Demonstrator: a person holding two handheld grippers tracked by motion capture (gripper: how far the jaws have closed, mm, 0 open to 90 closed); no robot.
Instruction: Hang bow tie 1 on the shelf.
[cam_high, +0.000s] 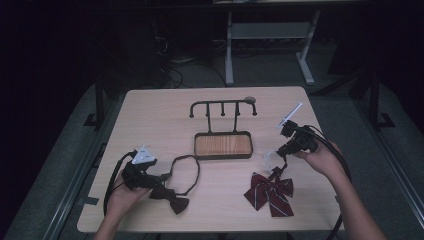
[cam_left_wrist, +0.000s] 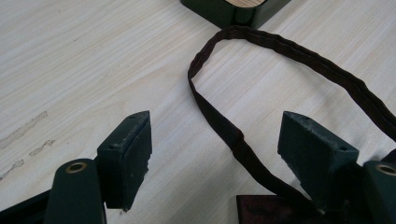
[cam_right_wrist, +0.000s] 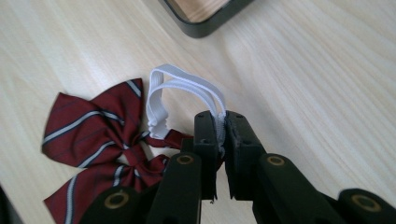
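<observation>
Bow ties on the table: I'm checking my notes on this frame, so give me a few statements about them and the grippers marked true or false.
1. The right gripper pinches the white elastic band of the striped red bow tie. True.
2. The left gripper is clamped shut. False: its jaws stand apart, the dark bow tie's strap lying between them.
3. A bow tie hangs on the hook stand. False: both lie on the table.
4. The stand's wooden tray holds nothing. True.

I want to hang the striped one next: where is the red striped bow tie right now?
In the high view the red striped bow tie lies near the table's front right, below the wooden-based hook stand; the right gripper pinches its white elastic loop.
</observation>
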